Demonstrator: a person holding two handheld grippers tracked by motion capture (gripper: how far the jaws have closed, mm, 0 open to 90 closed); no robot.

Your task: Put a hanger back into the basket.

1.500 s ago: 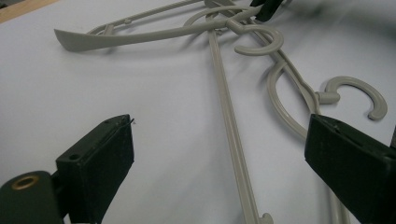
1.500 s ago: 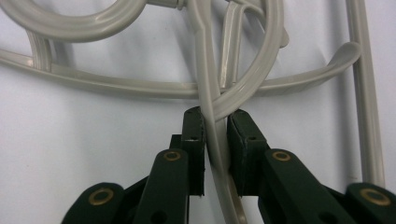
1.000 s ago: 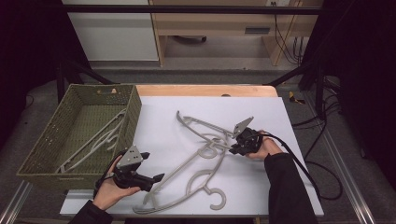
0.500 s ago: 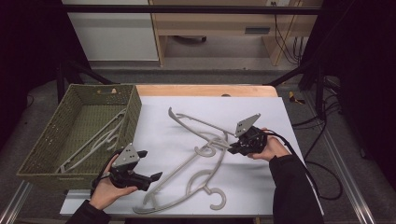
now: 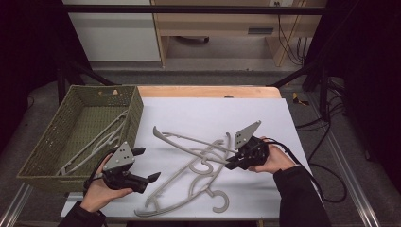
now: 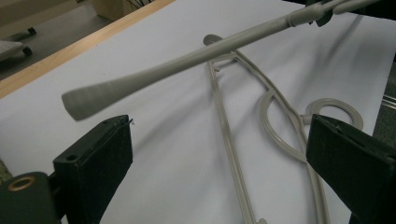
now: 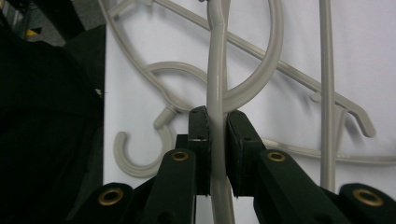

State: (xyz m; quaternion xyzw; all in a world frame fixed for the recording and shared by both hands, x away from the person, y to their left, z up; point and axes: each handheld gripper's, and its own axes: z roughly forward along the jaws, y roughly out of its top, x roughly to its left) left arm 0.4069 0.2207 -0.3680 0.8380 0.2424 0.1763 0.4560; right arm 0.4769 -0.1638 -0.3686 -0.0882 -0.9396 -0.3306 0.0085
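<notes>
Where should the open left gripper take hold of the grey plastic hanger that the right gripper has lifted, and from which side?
Probably on the lifted grey plastic hanger's long thin arm, near the flared free end in front of the left gripper. Approach from below and the near side, open jaws straddling the arm. The right gripper already clamps the hanger's other end.

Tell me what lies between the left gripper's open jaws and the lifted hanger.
High view: only bare white table lies between the left gripper and the lifted hanger.
</notes>
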